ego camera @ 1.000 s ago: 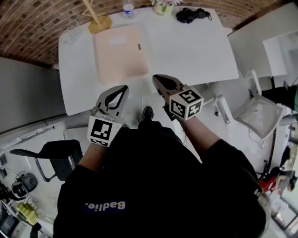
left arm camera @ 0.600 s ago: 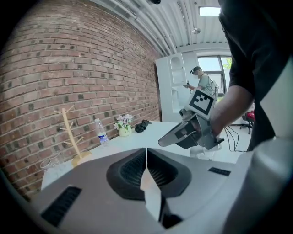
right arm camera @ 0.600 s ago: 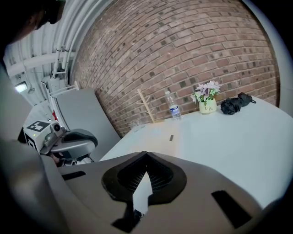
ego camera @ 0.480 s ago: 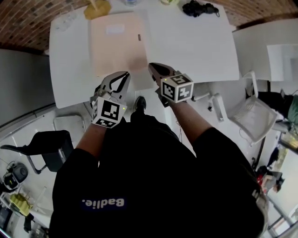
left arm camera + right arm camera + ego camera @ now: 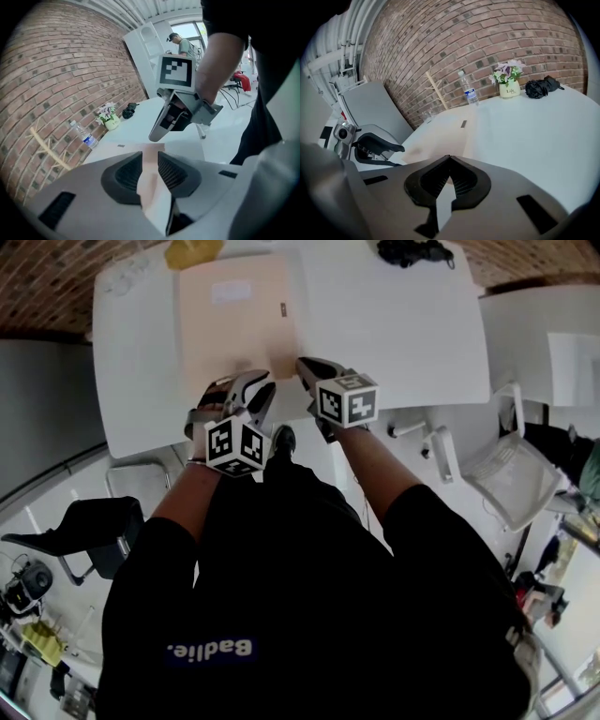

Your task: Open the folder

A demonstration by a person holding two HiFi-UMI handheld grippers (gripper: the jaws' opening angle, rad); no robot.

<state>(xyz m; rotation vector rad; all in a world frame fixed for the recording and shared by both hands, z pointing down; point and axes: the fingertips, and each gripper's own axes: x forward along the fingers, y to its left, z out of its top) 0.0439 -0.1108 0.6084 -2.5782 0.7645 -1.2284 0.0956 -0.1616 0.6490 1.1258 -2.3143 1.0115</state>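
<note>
A peach folder [image 5: 239, 320] lies closed and flat on the white table [image 5: 403, 324], with a small dark tab near its right edge. My left gripper [image 5: 258, 382] hovers at the folder's near edge. Its jaws have just been opening and stand apart with nothing between them; the folder [image 5: 151, 149] shows through the gap of the left gripper [image 5: 150, 159]. My right gripper [image 5: 305, 365] hangs just right of the folder's near right corner, shut and empty, its tips meeting in the right gripper view [image 5: 449, 157]. Each gripper sees the other: the right gripper [image 5: 161, 129] and the left gripper [image 5: 375, 143].
At the table's far side stand a water bottle [image 5: 469, 92], a flower pot [image 5: 508, 87] and a black bundle [image 5: 541, 86] against a brick wall. A yellow object [image 5: 192, 251] lies beyond the folder. A white chair [image 5: 511, 470] and a black chair [image 5: 94, 526] flank the person.
Both grippers have come down toward the table's near edge and the folder. The left gripper has rolled and its jaws have gone from shut to apart.
</note>
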